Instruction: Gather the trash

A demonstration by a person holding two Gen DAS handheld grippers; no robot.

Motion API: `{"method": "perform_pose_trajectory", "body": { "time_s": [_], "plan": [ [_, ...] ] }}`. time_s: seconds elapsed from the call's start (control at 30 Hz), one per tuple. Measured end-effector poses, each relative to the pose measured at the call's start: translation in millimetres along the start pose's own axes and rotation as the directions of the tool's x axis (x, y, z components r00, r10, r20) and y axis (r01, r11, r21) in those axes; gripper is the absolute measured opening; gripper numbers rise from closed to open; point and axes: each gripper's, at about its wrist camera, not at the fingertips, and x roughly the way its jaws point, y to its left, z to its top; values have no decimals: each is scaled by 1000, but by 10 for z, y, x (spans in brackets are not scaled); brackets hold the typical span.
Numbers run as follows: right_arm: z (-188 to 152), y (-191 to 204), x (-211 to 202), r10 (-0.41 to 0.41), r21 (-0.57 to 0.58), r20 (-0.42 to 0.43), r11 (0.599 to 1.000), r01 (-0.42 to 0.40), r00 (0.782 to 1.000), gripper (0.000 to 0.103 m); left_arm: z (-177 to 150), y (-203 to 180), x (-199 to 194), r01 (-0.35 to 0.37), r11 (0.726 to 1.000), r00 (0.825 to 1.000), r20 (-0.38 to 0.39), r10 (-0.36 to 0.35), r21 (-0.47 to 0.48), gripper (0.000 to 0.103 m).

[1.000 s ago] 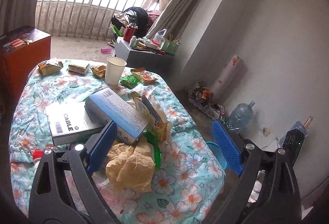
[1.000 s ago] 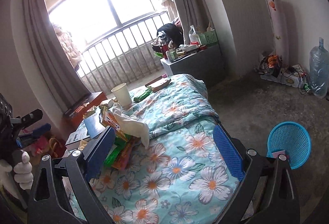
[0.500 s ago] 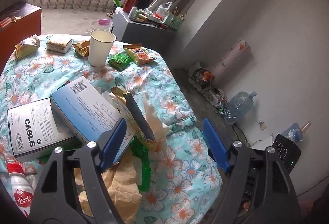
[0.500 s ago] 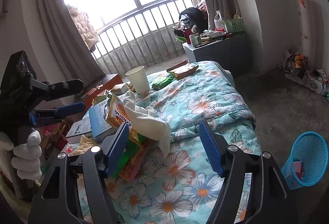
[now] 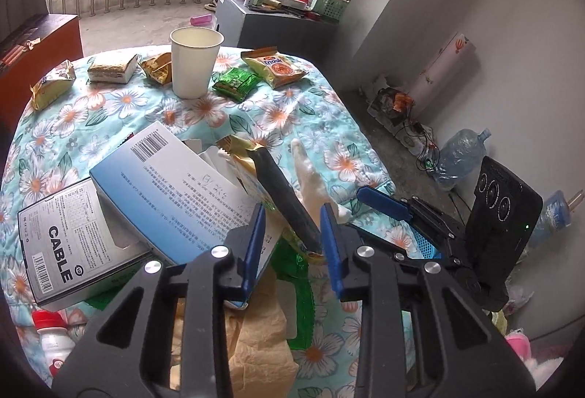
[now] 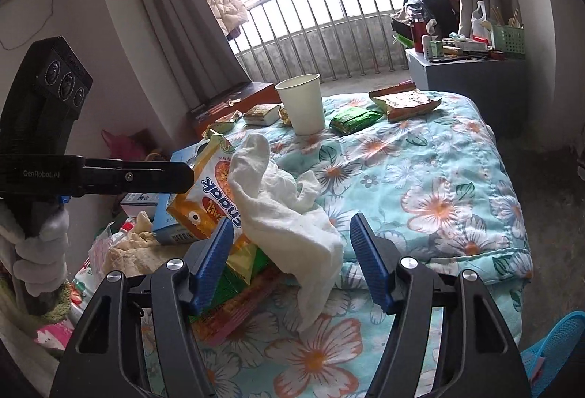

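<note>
On the flowered quilt (image 6: 420,178), we judge pickup under way: our left gripper (image 5: 292,237) is closing around an upright snack packet (image 5: 281,204), our right gripper (image 6: 289,251) is closing, still clear, around the white cloth (image 6: 285,211); next, pinch firmly and lift.

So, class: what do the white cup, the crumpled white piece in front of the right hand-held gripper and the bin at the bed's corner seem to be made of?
White cup: probably paper, matte with a thin rolled rim.
Crumpled white tissue: soft paper or thin cloth; limp folds and a fuzzy surface leave it open.
Blue basket: likely plastic, a smooth, glossy mesh of holes.
</note>
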Motion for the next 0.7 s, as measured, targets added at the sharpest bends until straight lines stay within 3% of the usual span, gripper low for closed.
{"method": "perform_pose_trajectory", "body": {
  "time_s": [0.13,0.3,0.7],
  "plan": [
    [27,-97,159,80,56,-49,995,-77,996,42,-11,-58,-11,-24,999,1000,8,23,39,14],
    [1,-60,68,93,77,-25,993,-91,995,13,-35,-134,-26,-31,997,999,24,29,77,2],
    [21,-193,-532,24,195,145,979,-52,989,7,-59,-333,-280,-8,991,992,127,-10,136,0]
  ]
}}
